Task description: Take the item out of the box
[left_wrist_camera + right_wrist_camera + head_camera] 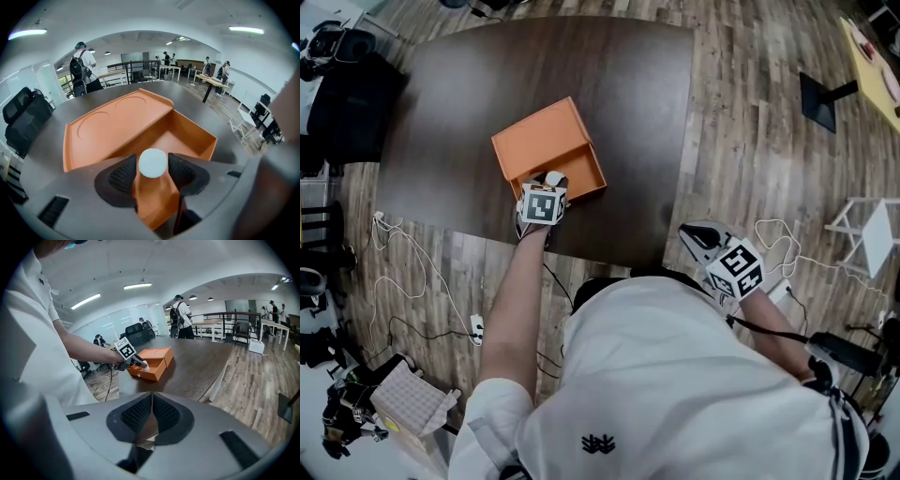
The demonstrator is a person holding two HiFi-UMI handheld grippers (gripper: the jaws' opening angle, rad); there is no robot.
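Observation:
An orange box (578, 167) lies open on the dark table (628, 84), its lid (539, 136) flat behind it. My left gripper (551, 180) reaches to the box's near edge. In the left gripper view a white round item (152, 162) sits between the pads of that gripper (152, 169), over the orange near wall, with the tray (187, 136) and lid (117, 126) beyond. Thin gaps show on both sides of the item, so the jaws stand open around it. My right gripper (690, 234) hangs off the table's near right, shut and empty (152, 408). From there the box (154, 363) shows too.
A black chair (347, 94) stands left of the table. Cables (403, 253) trail over the wood floor near a white gridded block (408, 398). A white stool (872, 234) and a yellow table (872, 56) stand to the right. A person with a backpack (84, 68) stands far behind.

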